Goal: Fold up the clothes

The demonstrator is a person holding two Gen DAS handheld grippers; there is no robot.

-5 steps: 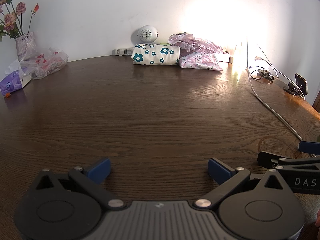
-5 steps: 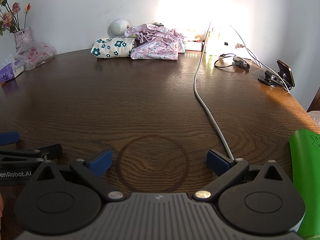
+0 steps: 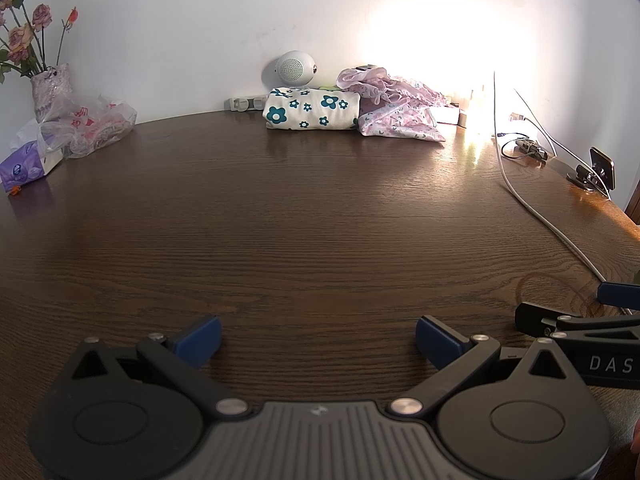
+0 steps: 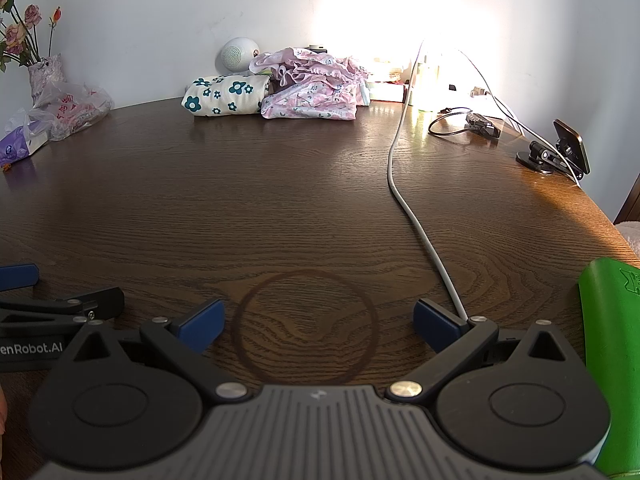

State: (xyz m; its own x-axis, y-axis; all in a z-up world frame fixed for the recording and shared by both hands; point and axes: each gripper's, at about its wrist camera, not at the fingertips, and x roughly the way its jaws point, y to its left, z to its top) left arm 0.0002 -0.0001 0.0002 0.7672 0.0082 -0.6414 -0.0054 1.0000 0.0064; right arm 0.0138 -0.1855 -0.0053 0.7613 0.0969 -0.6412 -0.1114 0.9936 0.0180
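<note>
I am looking across a dark wood-grain tabletop point(image 3: 320, 216) that runs back to a plain white wall point(image 3: 200, 20), where a patch of strong glare washes out the right part; a faint dark ring point(image 4: 306, 326) marks the wood in the right wrist view; I count two garments at the far edge, one folded flowered cloth point(image 3: 312, 109) in cream with teal blooms and one crumpled pink garment point(image 3: 396, 110) touching its right side; one round white speaker point(image 3: 294, 66) stands behind them against the wall; one vase point(image 3: 50, 84) of dried roses, one clear plastic bag point(image 3: 86, 124) and one purple tissue pack point(image 3: 24, 164) sit together at the far left; one white cable point(image 4: 404, 200) runs from the glare toward me, one phone stand point(image 4: 556, 152) is at the right edge, and one green object point(image 4: 612, 360) lies at the near right, cut off by the frame; my left hand-held gripper point(image 3: 318, 334) is released, jaws spread wide over bare wood with nothing between them; my right hand-held gripper point(image 4: 318, 320) is the same, spread wide across the ring; both garments lie well apart from both, straight ahead at the tabletop's far side.
</note>
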